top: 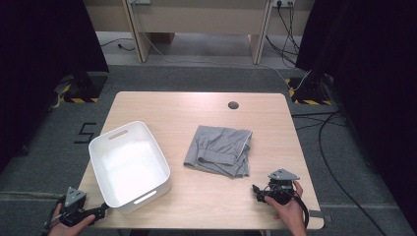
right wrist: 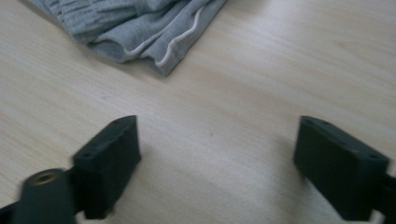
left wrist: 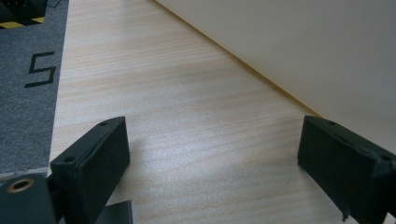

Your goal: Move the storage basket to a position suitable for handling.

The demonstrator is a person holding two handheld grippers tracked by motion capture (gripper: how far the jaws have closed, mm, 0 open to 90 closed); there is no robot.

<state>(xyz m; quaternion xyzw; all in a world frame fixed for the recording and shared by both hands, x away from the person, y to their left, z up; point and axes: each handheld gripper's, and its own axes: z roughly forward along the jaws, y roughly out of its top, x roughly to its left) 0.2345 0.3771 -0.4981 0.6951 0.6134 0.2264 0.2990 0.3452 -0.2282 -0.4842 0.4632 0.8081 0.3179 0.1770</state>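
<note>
A folded grey cotton garment with white piping (top: 219, 150) lies mid-table on the pale wooden table (top: 196, 105), just ahead and to the left of the right gripper (top: 260, 192). Its jaws are spread wide and empty, the cloth's near corner (right wrist: 163, 56) just beyond them. The left gripper (top: 101, 212), jaws equally spread, sits beside the white plastic tub (top: 129, 162), well apart from the garment. The right hand is the nearer one for any grasp.

Left gripper (left wrist: 212, 168) fingers (left wrist: 98, 163) spread wide over table (left wrist: 187, 116) beside white bin (left wrist: 303, 46).
</note>
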